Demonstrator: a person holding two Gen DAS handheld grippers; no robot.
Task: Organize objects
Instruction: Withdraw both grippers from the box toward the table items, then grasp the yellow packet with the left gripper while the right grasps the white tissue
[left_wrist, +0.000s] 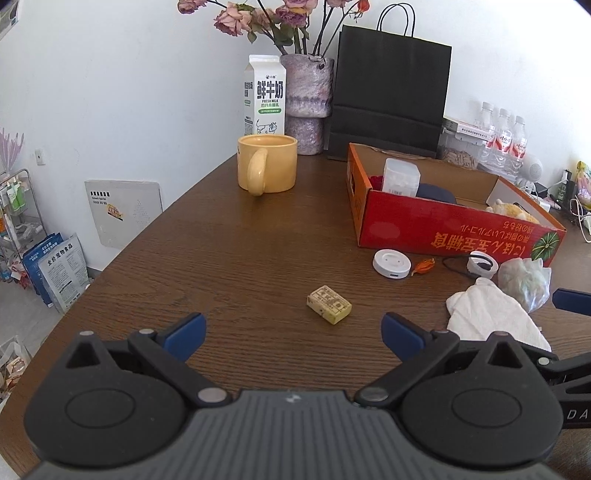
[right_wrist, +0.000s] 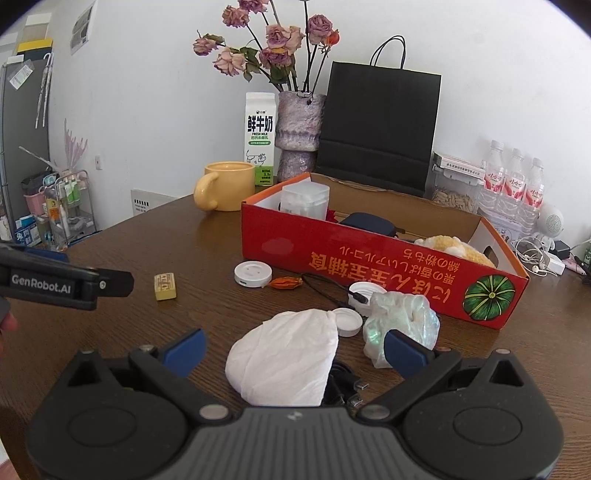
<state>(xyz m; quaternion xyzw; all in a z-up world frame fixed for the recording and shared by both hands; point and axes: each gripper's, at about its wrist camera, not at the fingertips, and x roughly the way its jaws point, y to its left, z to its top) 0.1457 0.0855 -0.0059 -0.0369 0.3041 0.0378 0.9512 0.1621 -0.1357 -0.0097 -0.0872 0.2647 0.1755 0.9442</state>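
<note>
A small yellow block (left_wrist: 329, 305) lies on the brown table, just ahead of my open, empty left gripper (left_wrist: 293, 334); it also shows in the right wrist view (right_wrist: 165, 286). A red cardboard box (left_wrist: 443, 225) (right_wrist: 369, 266) holds a clear plastic container, a dark pouch and a yellow plush. In front of it lie a white round disc (left_wrist: 391, 263) (right_wrist: 253, 273), an orange dried flower (right_wrist: 286, 283), a white cap (right_wrist: 349, 322), a crumpled plastic bag (right_wrist: 402, 321) and a white cloth (right_wrist: 286, 365). My right gripper (right_wrist: 293, 350) is open around the cloth's near end, not closed on it.
A yellow mug (left_wrist: 266, 168), a milk carton (left_wrist: 264, 98), a vase of dried roses (left_wrist: 308, 99) and a black paper bag (left_wrist: 388, 96) stand at the back. Water bottles (right_wrist: 513, 184) and cables sit far right. A black cable (right_wrist: 343, 384) lies under the cloth. The table's left edge runs diagonally.
</note>
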